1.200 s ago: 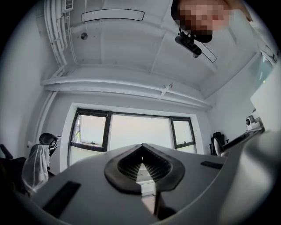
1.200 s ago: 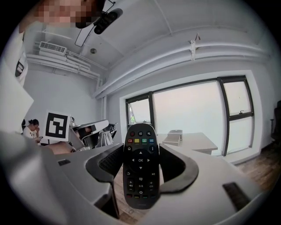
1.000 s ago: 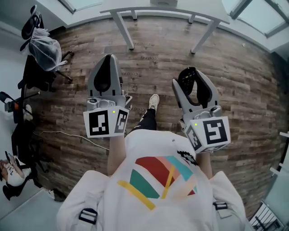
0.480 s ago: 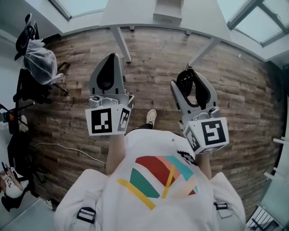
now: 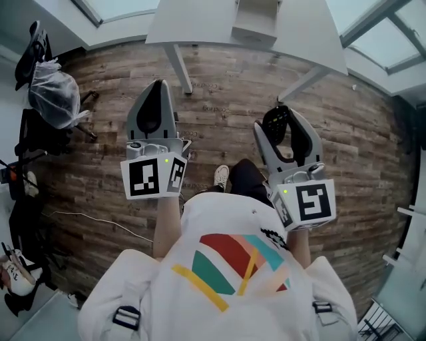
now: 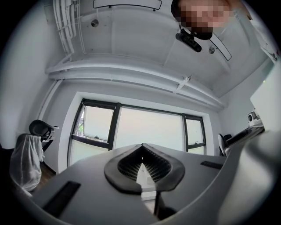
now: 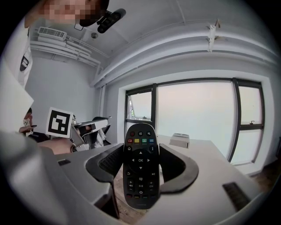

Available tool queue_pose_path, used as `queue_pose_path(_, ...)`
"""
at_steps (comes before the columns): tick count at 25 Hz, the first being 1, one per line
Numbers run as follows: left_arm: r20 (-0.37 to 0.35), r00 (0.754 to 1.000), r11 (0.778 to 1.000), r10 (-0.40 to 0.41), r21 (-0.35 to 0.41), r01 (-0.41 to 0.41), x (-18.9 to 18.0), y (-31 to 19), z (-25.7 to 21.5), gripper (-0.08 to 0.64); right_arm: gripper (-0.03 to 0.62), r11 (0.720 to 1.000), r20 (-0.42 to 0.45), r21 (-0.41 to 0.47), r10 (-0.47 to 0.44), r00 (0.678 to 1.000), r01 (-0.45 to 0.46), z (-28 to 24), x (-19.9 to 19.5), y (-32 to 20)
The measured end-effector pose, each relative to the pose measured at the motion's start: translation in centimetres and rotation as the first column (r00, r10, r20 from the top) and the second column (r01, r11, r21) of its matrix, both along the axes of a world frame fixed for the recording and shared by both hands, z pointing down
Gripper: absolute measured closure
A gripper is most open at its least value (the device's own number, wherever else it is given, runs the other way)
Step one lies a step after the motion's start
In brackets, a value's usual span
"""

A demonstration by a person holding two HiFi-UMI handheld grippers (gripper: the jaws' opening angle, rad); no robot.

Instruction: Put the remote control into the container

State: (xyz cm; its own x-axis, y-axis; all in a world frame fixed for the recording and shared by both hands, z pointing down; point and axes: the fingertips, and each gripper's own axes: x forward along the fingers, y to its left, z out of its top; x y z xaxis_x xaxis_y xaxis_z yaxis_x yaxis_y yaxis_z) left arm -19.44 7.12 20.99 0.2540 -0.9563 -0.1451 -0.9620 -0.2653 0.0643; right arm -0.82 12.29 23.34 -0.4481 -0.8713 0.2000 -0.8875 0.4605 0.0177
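**Remote gripped on the right, table ahead**

Head view: a brown plank floor (image 5: 359,133) fills most of the frame. A white table (image 5: 193,20) on slanted legs runs along the top edge and carries a white container (image 5: 256,25). At the left stands a dark chair (image 5: 40,126) draped with a clear plastic bag (image 5: 53,93), and a thin cable (image 5: 100,213) lies on the planks. Both tools are held over the floor on the near side of the table. The left gripper (image 5: 158,90) has its jaws pressed together. The right gripper (image 5: 283,121) has a black remote control (image 5: 275,123) between its jaws, well apart from the container.

Left gripper view: a white ceiling and a wide window (image 6: 149,132) lie ahead, with the bagged chair (image 6: 26,158) at the left edge. The left gripper (image 6: 141,163) shows its pads meeting at the tips with nothing between them.

Right gripper view: the remote control (image 7: 140,169) stands upright in the right gripper (image 7: 141,149), buttons facing the camera. Both pads clamp its sides, and its top end reaches past the jaw tips. Beyond it lies the table (image 7: 206,154), with the container (image 7: 180,140) past the remote and to its right, not touching it. The left gripper's marker cube (image 7: 59,123) shows at the left.
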Motion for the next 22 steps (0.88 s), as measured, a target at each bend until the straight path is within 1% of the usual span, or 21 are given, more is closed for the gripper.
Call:
queue_pose_path(5,0.018,1.0,1.0,0.007,-0.025,-0.007,0.5,-1.1,1.3,0.552,0.337,1.0,-0.042,-0.006,0.023,0.999,-0.024,1.1,1.6,-1.5)
queue_pose_path(11,0.042,0.999,0.998,0.0,-0.059,0.003,1.7,-4.3,2.0,0.552,0.337,0.999,-0.011,-0.013,0.049,0.999,-0.049,1.4,3.9,-5.4)
queue_pose_path(14,0.059,0.998,0.999,0.002,-0.046,0.0,2.8,-6.9,1.8,0.552,0.337,0.999,-0.002,-0.022,0.043,0.999,-0.044,2.0,4.8,-7.9)
queue_pose_path(18,0.066,0.997,0.999,0.028,-0.031,-0.026,5.5,-11.0,1.4,0.552,0.337,0.998,0.012,-0.043,0.049,0.999,-0.048,2.7,6.4,-11.5)
queue_pose_path(22,0.084,0.995,0.999,0.053,-0.001,-0.053,8.4,-15.7,0.1,0.552,0.336,0.997,0.052,-0.037,0.071,0.996,-0.069,1.8,9.3,-15.9)
